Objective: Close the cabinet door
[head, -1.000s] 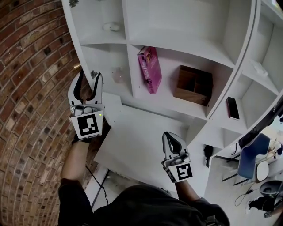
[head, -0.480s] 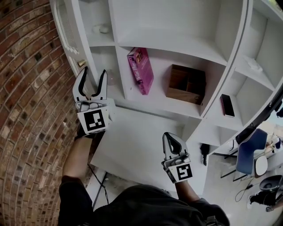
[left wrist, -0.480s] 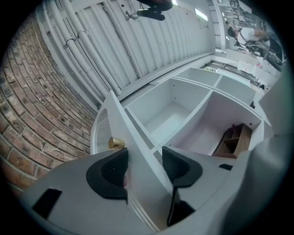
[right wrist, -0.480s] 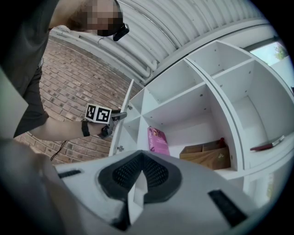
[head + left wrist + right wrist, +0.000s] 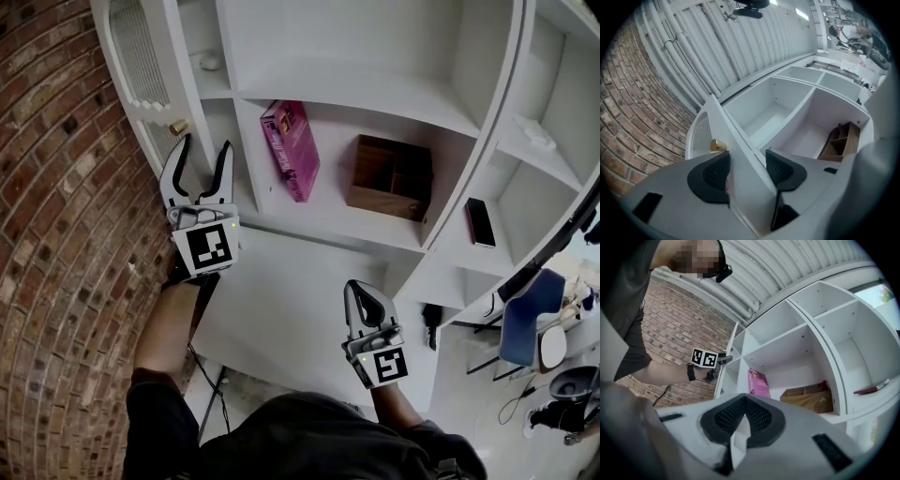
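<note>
The job is barely begun: the cabinet door [image 5: 141, 66] stands wide open at the upper left of the head view. It is swung out toward the brick wall [image 5: 56, 244], with its slatted face and brass knob [image 5: 178, 127] turned away from the white shelves [image 5: 375, 98]. Your left gripper [image 5: 202, 150] sits just below that knob with its jaws spread. In the left gripper view the door's white edge runs up between the two dark pads, with the knob just above the left one. The jaws straddle the panel but are not squeezed onto it. The left pad looks to be against the slatted side, though I cannot tell for sure that it touches, and the right pad shows a gap. Your right gripper [image 5: 362, 298] hangs low in the centre of the head view, well apart from the door. Its jaws are pressed together on nothing, and it plays no part for now. The pink box [image 5: 291, 150] and the wooden box [image 5: 389, 178] sit in compartments to the right, and nothing visible blocks the opening beside the door. By my reading, you have the door lined up but the whole swing is yet to come. The panel must travel right, across to the shelf frame, until it lies flush.
</note>
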Action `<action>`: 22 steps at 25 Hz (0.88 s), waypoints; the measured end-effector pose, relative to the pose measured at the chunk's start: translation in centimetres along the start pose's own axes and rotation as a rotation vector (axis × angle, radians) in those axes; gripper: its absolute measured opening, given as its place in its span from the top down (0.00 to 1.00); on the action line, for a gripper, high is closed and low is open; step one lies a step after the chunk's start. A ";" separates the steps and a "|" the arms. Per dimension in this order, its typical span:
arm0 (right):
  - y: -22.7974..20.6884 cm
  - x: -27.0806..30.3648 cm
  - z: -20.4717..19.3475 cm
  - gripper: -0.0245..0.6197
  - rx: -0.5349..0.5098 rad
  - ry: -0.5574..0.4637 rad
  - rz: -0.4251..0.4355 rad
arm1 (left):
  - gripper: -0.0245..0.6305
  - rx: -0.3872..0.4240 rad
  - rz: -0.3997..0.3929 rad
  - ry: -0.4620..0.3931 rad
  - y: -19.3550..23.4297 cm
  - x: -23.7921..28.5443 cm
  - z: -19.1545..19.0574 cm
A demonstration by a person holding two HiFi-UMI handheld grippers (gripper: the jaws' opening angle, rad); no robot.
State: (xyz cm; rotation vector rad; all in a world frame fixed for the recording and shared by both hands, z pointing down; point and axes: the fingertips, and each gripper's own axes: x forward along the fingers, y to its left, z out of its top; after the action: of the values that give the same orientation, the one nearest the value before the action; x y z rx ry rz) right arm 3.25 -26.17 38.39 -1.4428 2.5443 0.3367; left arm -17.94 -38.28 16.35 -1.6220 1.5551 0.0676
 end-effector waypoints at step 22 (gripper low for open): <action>0.0 1.6 0.8 0.96 -0.002 -0.024 0.062 | 0.60 0.033 -0.054 0.025 -2.3 3.0 -1.5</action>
State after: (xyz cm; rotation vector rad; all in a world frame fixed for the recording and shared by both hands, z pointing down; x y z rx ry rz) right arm 2.43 -27.26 37.16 -1.3542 2.5740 0.3640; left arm -16.10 -41.89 16.76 -1.6438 1.5225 -0.0080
